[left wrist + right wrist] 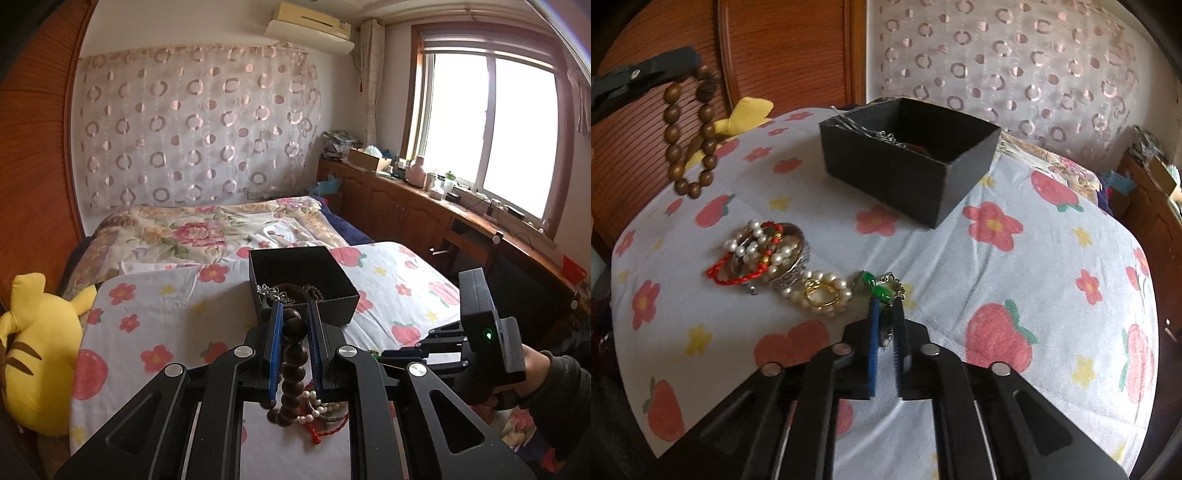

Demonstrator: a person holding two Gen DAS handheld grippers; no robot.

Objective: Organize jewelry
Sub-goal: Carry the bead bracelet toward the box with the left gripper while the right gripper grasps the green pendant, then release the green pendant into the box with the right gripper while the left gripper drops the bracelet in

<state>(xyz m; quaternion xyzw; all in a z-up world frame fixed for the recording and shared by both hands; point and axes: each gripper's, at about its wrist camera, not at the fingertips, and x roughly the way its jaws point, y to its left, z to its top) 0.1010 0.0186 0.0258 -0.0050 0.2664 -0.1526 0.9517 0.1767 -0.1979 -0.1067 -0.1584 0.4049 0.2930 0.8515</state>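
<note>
Jewelry (pixel 783 266): tangled pearls, red cord, gold ring

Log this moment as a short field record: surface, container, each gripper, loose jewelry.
surface: flower-print cloth spread on a bed
container: black box, open, chains and beads already inside
left gripper: shut on wooden bead bracelet, hanging clear of the cloth
right gripper: shut on green-stone chain piece lying on the cloth
loose jewelry: pearl strands, red cord, gold ring heaped left of the right gripper
</note>
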